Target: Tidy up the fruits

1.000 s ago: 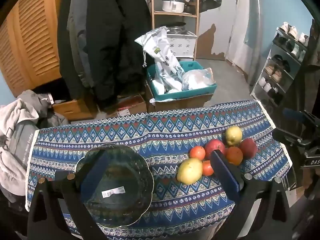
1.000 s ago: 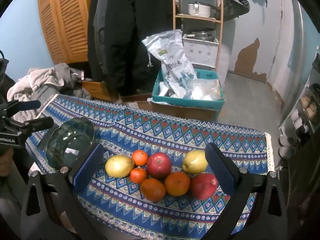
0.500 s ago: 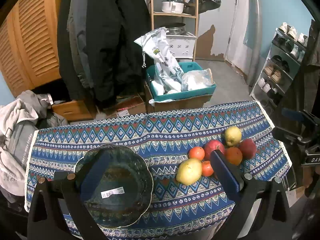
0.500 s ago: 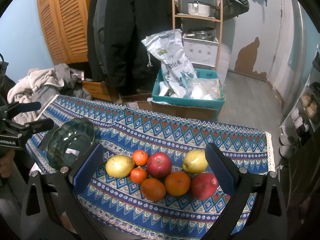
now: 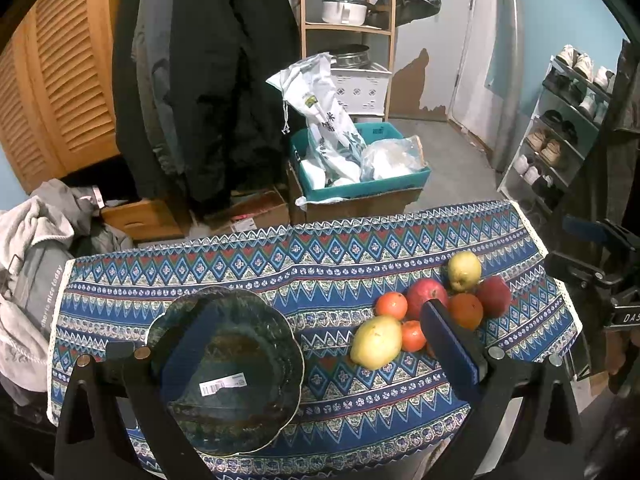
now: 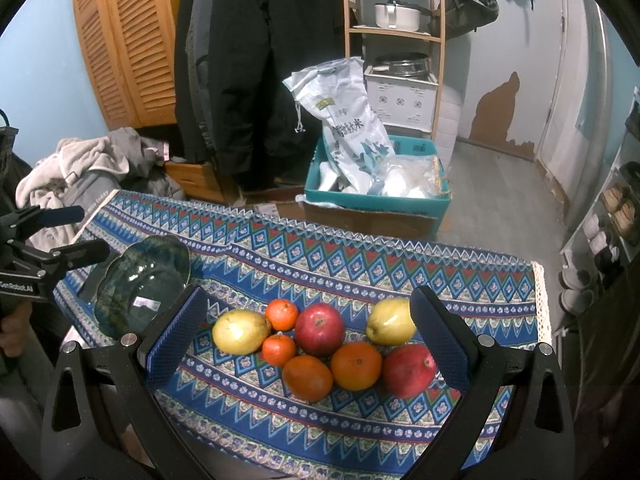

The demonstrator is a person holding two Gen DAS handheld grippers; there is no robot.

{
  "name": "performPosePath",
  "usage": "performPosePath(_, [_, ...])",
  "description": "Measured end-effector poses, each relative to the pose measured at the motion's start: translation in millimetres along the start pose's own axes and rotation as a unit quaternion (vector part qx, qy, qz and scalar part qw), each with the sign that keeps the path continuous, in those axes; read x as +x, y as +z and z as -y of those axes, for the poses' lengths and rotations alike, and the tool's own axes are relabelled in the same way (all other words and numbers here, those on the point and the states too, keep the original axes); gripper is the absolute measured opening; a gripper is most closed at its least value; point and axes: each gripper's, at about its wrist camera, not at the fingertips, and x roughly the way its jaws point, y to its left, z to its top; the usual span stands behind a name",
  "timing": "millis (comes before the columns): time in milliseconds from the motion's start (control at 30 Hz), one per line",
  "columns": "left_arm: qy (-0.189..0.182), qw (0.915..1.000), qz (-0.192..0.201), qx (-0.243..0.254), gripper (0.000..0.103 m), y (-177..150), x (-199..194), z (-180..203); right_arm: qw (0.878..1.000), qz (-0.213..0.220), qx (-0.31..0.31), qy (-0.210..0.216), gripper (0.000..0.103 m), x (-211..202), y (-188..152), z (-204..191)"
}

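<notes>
Several fruits lie in a cluster on the patterned tablecloth: two yellow pears, two red apples, two oranges and two small mandarins. A dark green glass plate sits empty at the table's left, also in the right wrist view. My left gripper is open above the plate's right side and the near pear. My right gripper is open above the fruit cluster.
Beyond the table's far edge stand a teal box with a rice bag, hanging dark coats, a wooden shelf and a pile of clothes at left. A shoe rack stands at right.
</notes>
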Motion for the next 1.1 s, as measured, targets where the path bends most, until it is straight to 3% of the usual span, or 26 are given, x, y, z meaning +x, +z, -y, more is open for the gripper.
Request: performPosePath(1100, [0.000,1.0000,0.000,0.002,0.102,-3.5,3.2,3.2,1.000,-0.001,0.003,0.001,0.099,0.4,-2.0,0.8])
